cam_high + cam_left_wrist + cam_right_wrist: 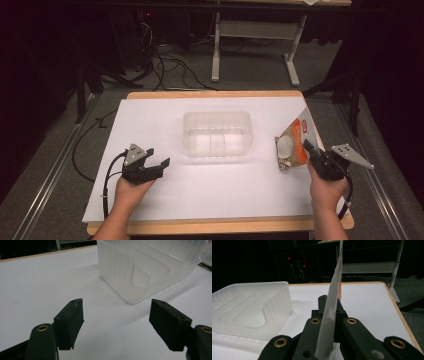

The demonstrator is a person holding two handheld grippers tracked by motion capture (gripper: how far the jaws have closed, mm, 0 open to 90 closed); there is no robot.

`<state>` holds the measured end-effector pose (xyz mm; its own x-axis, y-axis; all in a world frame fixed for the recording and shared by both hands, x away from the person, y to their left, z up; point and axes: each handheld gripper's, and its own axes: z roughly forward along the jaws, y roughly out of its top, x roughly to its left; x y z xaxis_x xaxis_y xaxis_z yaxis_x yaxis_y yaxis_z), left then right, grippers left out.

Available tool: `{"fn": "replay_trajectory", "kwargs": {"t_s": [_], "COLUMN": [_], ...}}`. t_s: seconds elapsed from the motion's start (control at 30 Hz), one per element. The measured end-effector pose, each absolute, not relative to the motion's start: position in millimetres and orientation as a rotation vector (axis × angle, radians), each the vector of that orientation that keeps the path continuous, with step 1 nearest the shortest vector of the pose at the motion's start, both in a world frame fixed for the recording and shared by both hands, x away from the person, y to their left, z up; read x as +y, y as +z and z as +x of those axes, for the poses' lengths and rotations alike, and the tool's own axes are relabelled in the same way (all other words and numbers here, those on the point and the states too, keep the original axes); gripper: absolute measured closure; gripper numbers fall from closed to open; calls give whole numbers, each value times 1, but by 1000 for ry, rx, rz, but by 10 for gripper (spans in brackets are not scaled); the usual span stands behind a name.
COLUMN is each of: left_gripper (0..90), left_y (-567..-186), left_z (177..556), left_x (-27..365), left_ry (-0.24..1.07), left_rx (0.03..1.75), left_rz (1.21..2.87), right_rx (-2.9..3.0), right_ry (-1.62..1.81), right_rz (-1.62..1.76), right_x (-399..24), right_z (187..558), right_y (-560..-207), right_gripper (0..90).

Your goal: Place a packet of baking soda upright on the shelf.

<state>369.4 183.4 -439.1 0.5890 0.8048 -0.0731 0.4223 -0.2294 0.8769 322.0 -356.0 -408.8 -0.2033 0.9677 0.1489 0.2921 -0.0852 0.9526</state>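
While I held the right gripper (311, 151) near the table's right edge, its jaws stood clamped on a flat orange-and-white packet (294, 144); the packet rose edge-on from between those jaws in the right gripper view (329, 315), tilted slightly, its lower end pinched between the pads and its upper end well above them; seen from the high view, its printed face leaned away from the jaws toward the table's middle, and whether its lower corner touched the white table (150, 120) I could not tell. Beyond and to the left of those jaws lay a translucent plastic tray (254, 307), with ribbed dividers inside, resting on the white surface apart from the packet. The left gripper (159, 159) sat low over the table in my left hand (131, 192); its jaws stood wide apart with only bare white surface between them (116, 322); ahead of them, off toward the right-hand pad, the same tray (140, 272) showed its rounded near corner, close to but clear of the fingertips. My right hand (326, 190) gripped the body of its gripper from below.
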Motion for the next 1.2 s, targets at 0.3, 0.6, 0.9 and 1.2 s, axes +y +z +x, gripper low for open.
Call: {"fn": "replay_trajectory", "kwargs": {"t_s": [0.3, 0.6, 0.9, 1.2], "left_gripper": [281, 281, 281, 281], "left_y": [-439, -439, -439, -438], "left_z": [369, 369, 369, 369], "left_x": [184, 184, 184, 185], "left_ry": [497, 499, 498, 497], "left_rx": [994, 993, 992, 990], "left_rz": [1854, 1855, 1850, 1844], "right_rx": [1531, 1527, 1533, 1548], "right_ry": [1311, 1310, 1317, 1354], "right_rz": [1373, 1362, 1313, 1251], "right_x": [-356, -358, -351, -337], "right_z": [319, 316, 311, 306], "right_y": [-404, -400, -392, -377], "right_gripper": [900, 900, 900, 900]}}
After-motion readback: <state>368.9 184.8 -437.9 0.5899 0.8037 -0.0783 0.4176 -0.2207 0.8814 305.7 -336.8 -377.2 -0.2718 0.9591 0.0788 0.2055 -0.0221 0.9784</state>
